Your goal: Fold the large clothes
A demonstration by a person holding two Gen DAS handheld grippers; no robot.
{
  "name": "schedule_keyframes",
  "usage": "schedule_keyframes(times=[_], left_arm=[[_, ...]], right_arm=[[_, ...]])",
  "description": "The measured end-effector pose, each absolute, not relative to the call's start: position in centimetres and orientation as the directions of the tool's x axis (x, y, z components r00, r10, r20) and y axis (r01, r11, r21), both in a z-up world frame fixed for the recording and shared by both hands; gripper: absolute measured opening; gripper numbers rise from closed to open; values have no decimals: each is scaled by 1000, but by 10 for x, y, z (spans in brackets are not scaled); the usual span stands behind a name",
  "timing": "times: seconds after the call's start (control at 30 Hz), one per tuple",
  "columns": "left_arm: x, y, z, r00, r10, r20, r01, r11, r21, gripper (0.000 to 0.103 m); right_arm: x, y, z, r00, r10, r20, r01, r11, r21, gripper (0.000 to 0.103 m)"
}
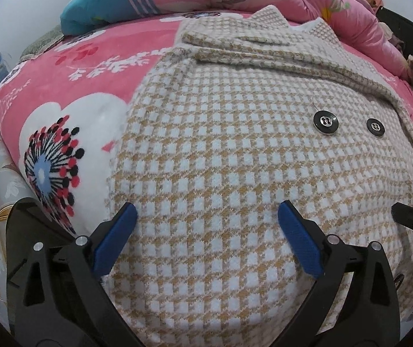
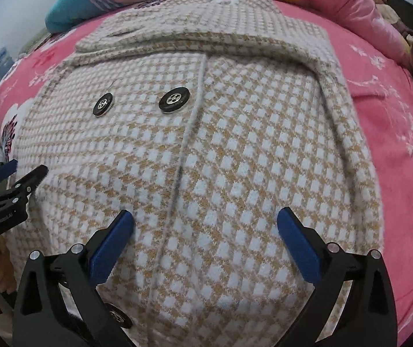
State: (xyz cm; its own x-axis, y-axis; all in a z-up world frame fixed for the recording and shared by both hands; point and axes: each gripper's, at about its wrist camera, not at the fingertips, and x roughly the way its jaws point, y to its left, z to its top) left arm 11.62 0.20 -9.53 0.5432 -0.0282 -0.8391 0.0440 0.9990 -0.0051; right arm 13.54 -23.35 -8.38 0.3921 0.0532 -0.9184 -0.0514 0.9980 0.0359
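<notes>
The left tongs (image 1: 207,212) are black, angular plastic arms with triangular cut-outs, silver round screw heads at the joints, and ribbed blue pads (image 1: 300,238) lining each finger. The right tongs (image 2: 205,221) are built alike: black frame, silver screws, blue pads (image 2: 111,245). Small pale lettering, too small to read, marks the left tongs' black side in the right wrist view

Both the left tool (image 1: 207,212) and the right tool (image 2: 205,221) hover side by side, jaws spread wide.

Even soft light, no glare, heavy fisheye warp, dark vignette corners
</notes>
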Motion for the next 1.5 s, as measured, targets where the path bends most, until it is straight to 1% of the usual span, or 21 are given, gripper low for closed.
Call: schedule_keyframes(times=[0.37,1.5], left_arm=[[118,2,-96,534,-42,-845,51,999,-18,95],[119,-1,-95,519,-52,-853,54,998,-28,95]], right_arm=[[137,-247,-84,348,103,-932,-20,995,102,97],[136,-241,-87,355,92,-930,-6,995,96,97]])
